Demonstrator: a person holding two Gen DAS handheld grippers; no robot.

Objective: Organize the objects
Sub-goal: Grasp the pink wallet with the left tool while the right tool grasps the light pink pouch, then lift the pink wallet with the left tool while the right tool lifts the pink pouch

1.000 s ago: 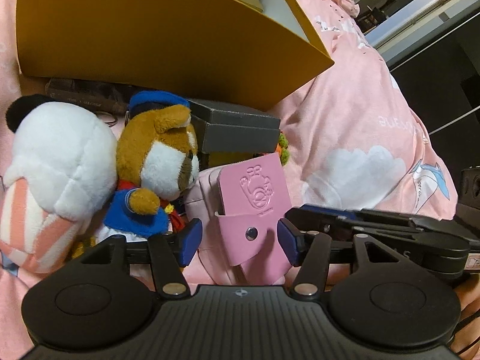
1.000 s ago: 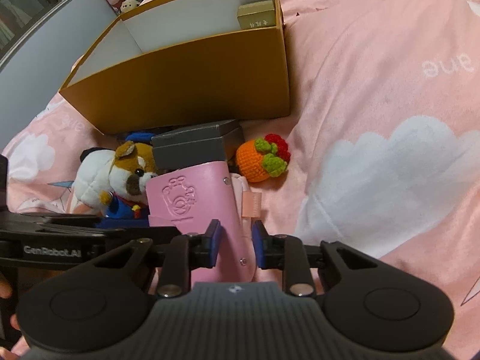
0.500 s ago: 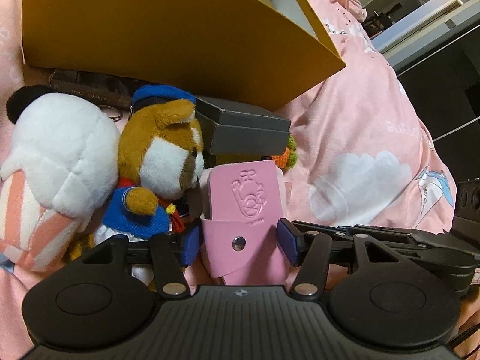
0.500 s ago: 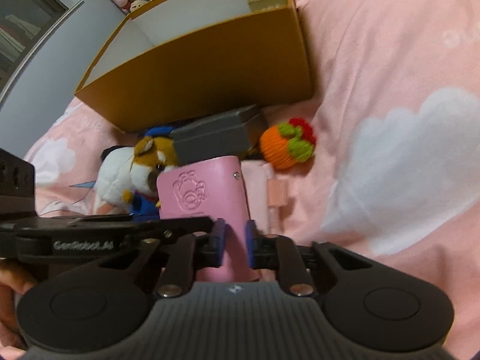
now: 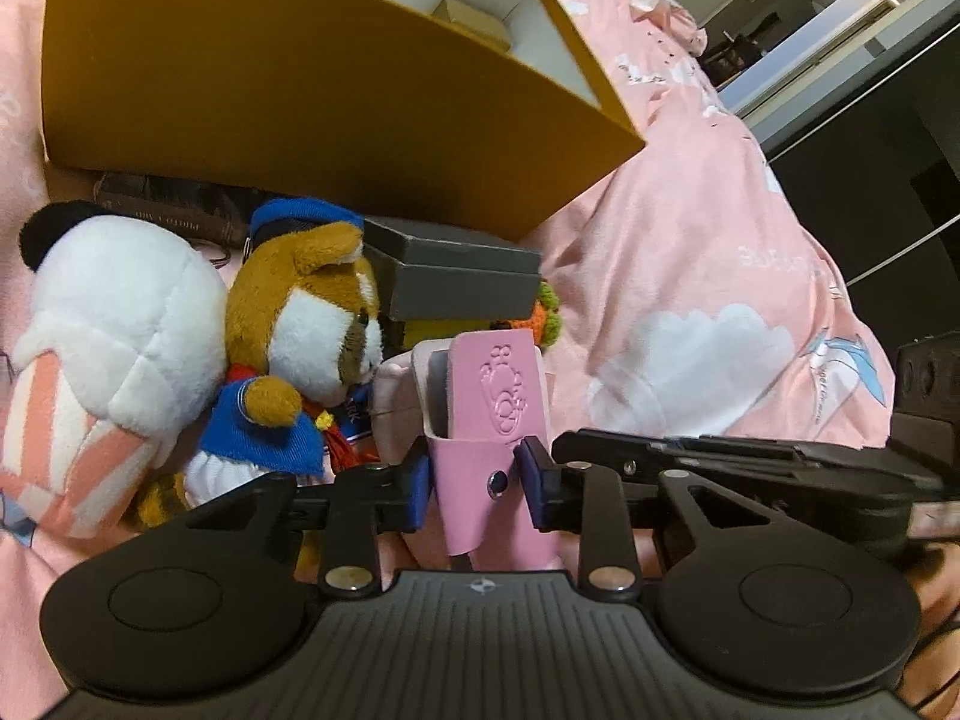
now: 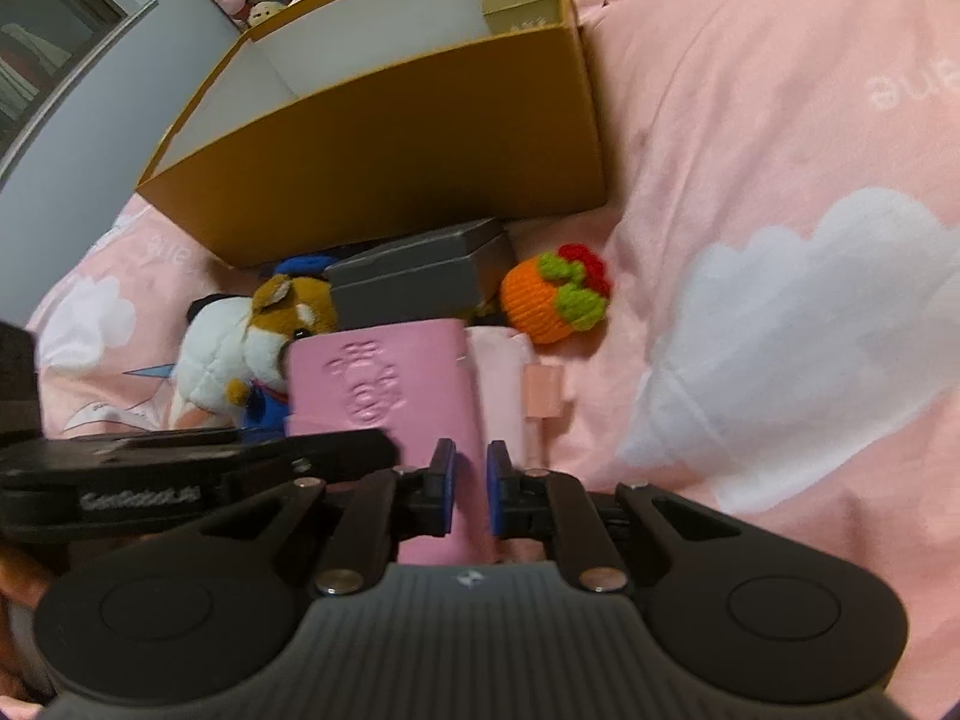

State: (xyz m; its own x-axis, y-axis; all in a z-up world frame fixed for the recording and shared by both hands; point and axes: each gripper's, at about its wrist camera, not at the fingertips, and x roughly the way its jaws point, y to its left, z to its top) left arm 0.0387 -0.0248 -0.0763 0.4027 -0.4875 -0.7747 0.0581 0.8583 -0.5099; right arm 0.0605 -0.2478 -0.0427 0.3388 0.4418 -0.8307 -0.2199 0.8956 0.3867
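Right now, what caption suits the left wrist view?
Left gripper closing on an embossed pink leather pouch, plush toys beside an orange cardboard box.

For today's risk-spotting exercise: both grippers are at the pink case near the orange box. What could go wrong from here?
1. Both the left gripper and right gripper pinch the pink case; pulling apart may twist it or pop its snap.
2. Swinging left could topple the dog plush.
3. The orange box wall is tall; the case could catch it.
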